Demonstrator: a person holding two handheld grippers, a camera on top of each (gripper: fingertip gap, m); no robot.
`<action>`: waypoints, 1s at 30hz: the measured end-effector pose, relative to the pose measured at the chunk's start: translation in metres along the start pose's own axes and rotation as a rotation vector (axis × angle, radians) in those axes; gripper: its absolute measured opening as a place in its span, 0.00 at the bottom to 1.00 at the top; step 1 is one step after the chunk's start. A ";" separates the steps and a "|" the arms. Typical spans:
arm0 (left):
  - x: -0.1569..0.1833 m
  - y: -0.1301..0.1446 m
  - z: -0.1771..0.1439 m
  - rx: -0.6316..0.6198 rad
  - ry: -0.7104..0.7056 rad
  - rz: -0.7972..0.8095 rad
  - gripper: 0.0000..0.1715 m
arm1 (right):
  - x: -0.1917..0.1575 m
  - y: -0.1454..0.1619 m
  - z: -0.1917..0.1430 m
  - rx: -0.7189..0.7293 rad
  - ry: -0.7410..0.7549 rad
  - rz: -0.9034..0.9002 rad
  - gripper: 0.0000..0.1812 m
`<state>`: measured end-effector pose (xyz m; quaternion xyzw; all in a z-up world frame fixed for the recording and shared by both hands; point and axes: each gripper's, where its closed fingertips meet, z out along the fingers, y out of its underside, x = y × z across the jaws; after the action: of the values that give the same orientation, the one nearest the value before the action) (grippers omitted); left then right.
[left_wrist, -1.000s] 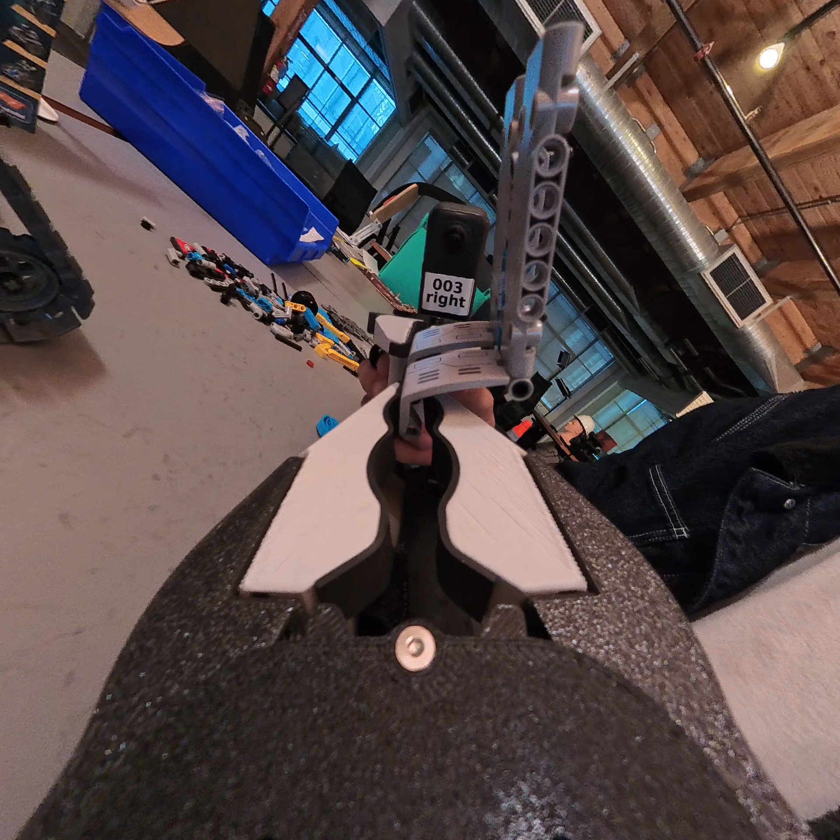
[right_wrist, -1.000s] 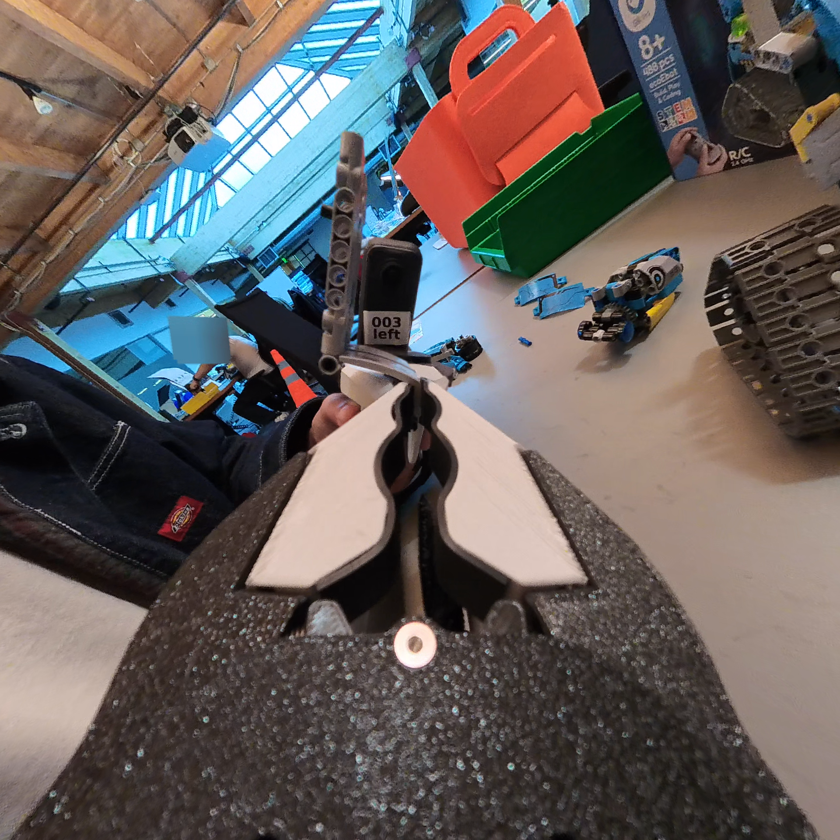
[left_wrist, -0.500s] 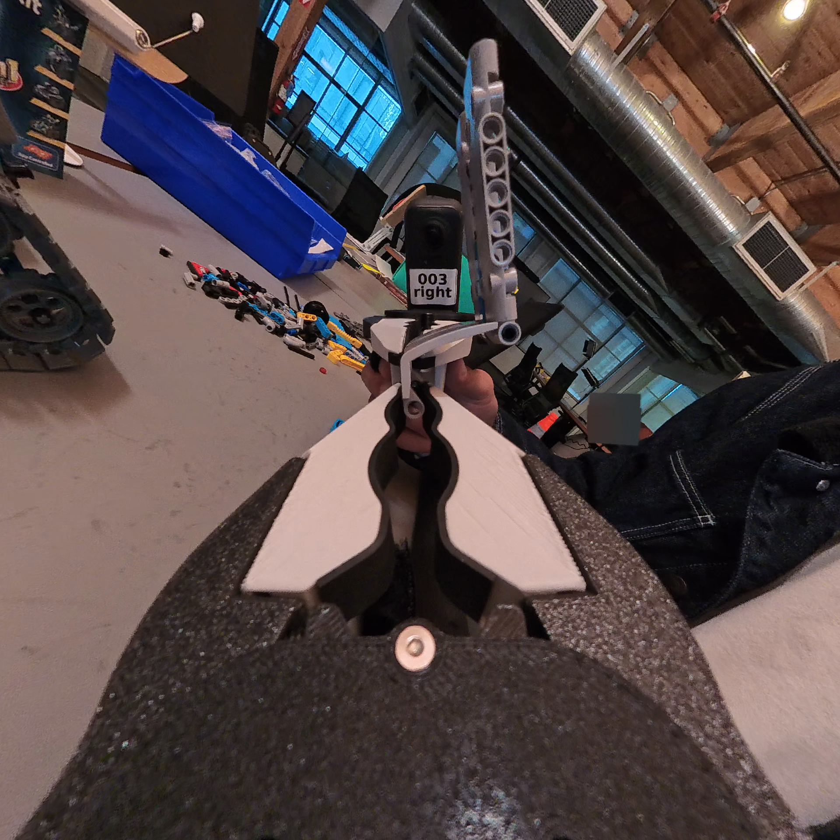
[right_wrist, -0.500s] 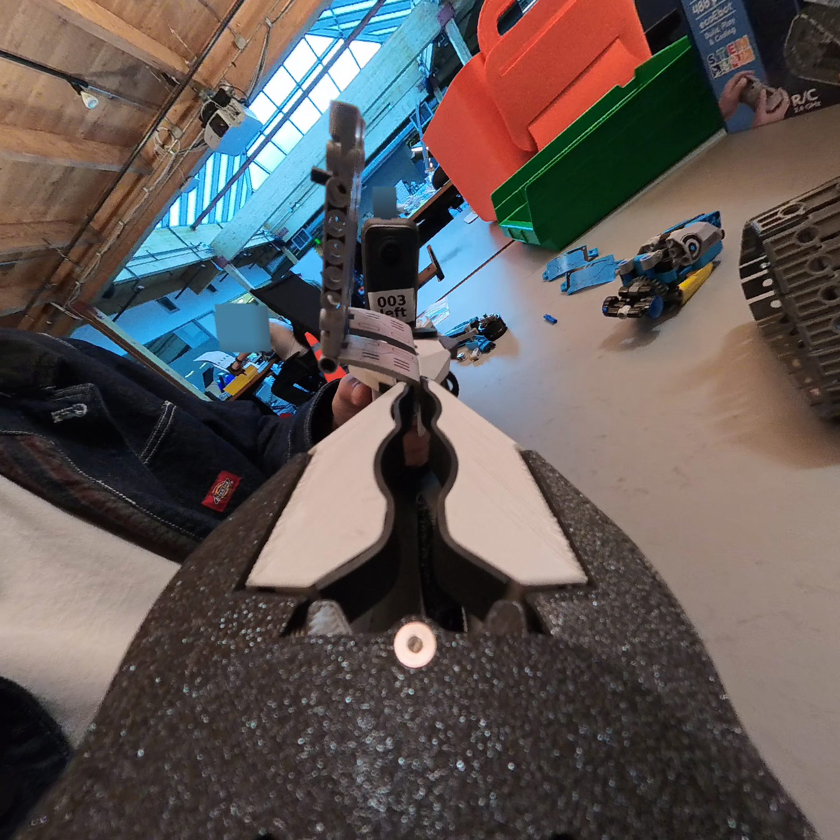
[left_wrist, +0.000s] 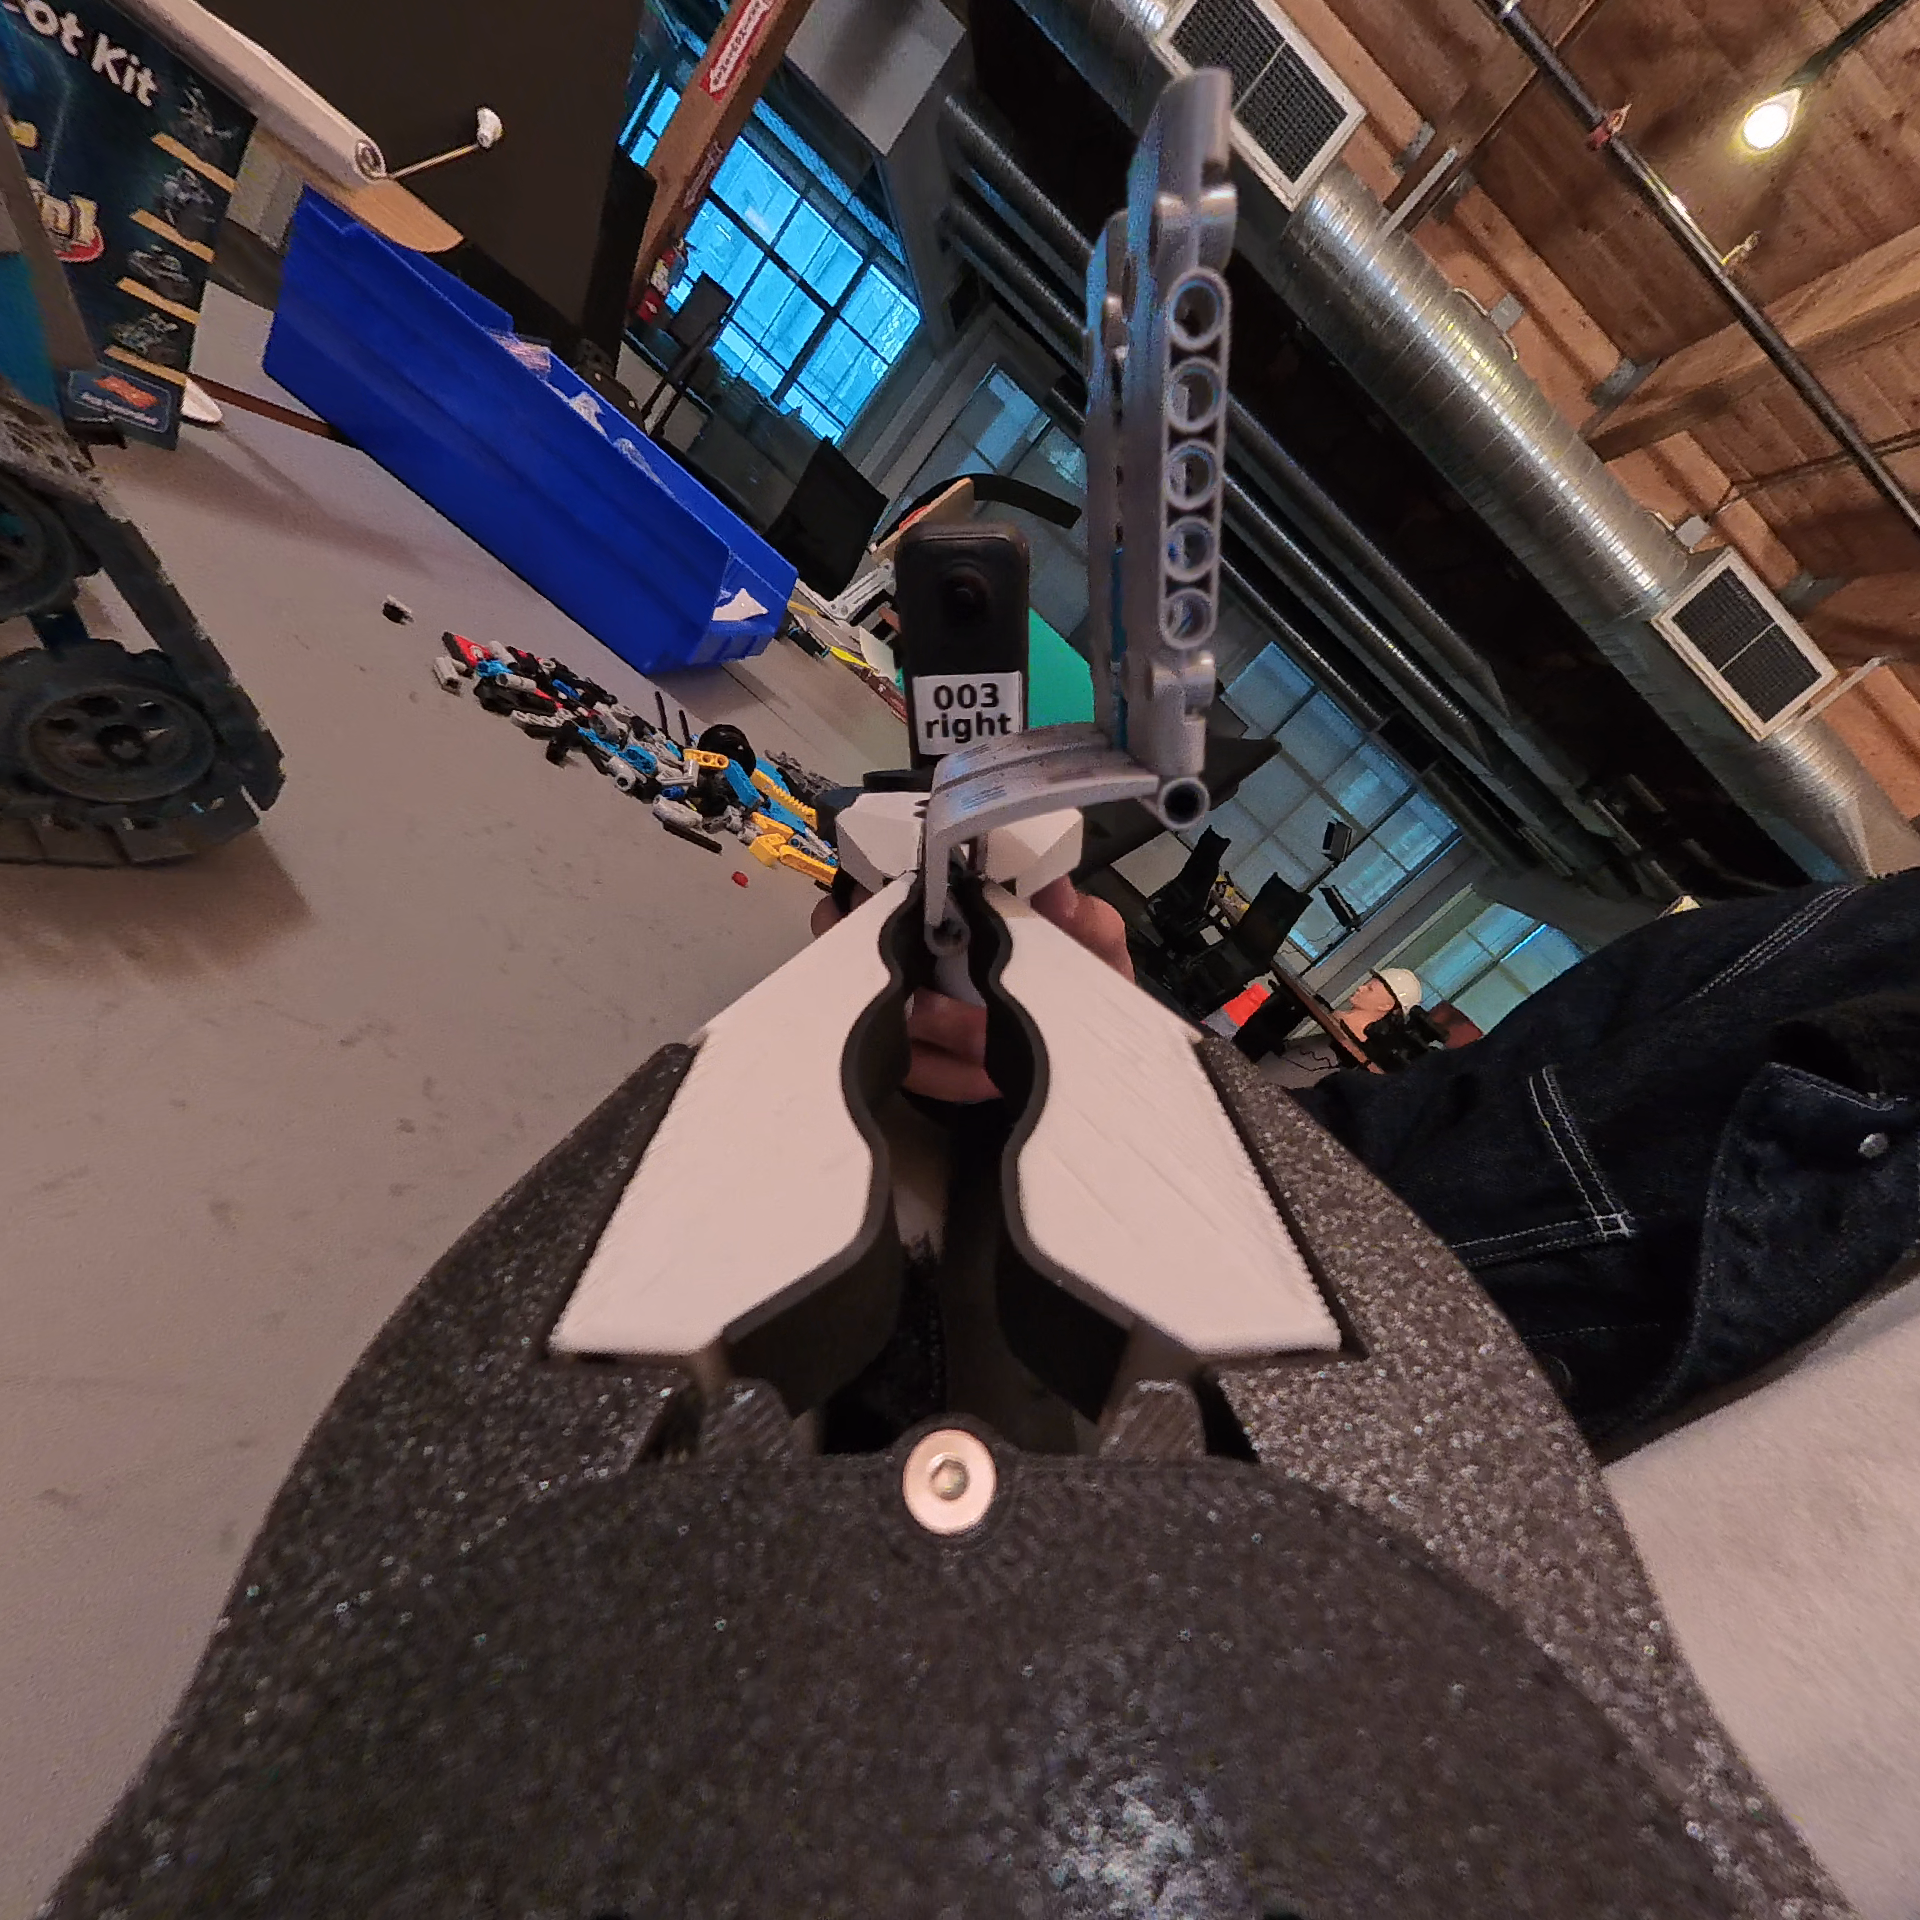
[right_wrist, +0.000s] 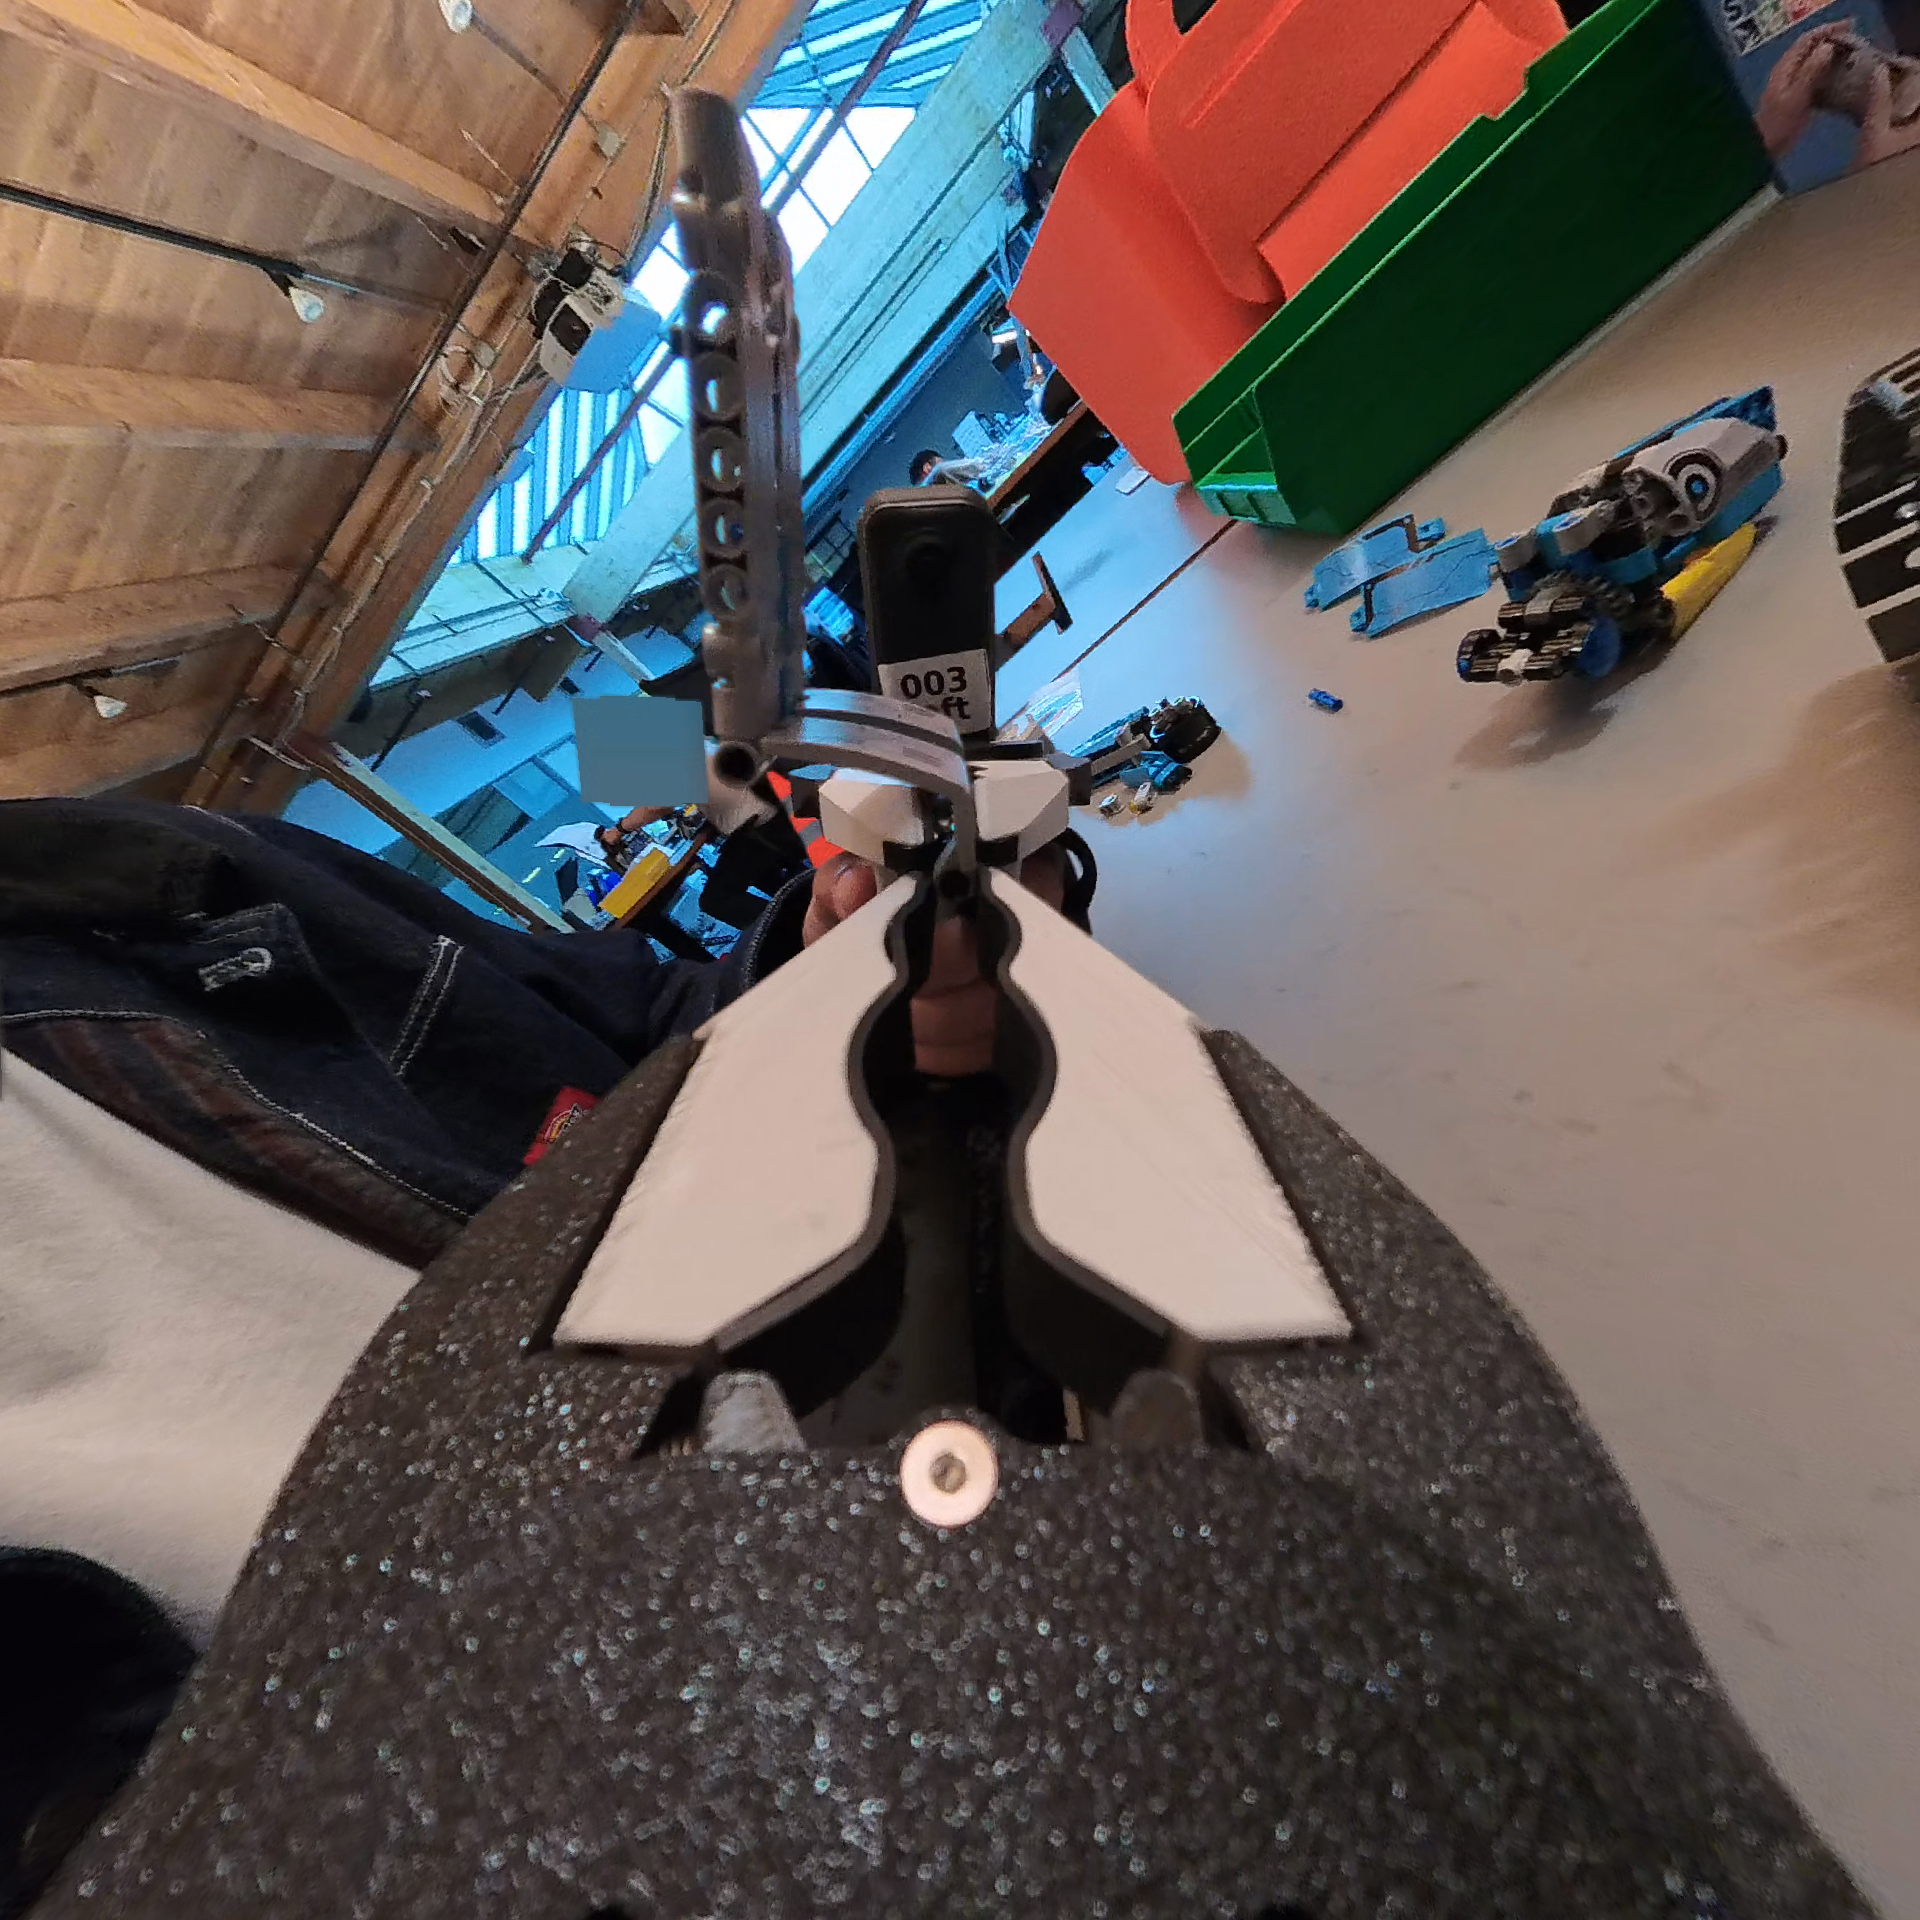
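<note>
Left wrist view: my left gripper (left_wrist: 948, 920) is closed on the lower stub of the grey perforated beam assembly (left_wrist: 1162, 457), whose long arm has swung from edge-on back to showing its holes, upright above the table (left_wrist: 312, 1039). Right wrist view: right gripper (right_wrist: 951, 883) is pinched shut on the same piece, tip to tip. It is being turned in the air, well apart from the loose bricks (left_wrist: 644, 727).

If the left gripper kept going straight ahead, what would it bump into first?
Probably the right gripper, which faces it tip to tip. Both are shut on the same grey building-toy piece, so hardly any gap shows between them, though depth is hard to judge.
</note>
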<state>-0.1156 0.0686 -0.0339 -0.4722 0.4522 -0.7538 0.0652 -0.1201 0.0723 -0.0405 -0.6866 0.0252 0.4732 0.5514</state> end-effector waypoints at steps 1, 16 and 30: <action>0.000 0.000 0.000 0.000 0.001 0.001 0.03 | 0.000 0.000 0.000 0.002 -0.010 0.013 0.02; -0.003 0.011 0.002 -0.088 -0.044 0.069 0.02 | 0.003 0.009 -0.007 -0.064 0.004 0.012 0.02; -0.024 0.046 0.001 -0.350 -0.157 0.210 0.03 | 0.024 0.017 -0.018 -0.127 0.097 0.003 0.02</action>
<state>-0.1165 0.0536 -0.0835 -0.4838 0.6165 -0.6138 0.0957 -0.1056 0.0633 -0.0701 -0.7424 0.0231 0.4408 0.5040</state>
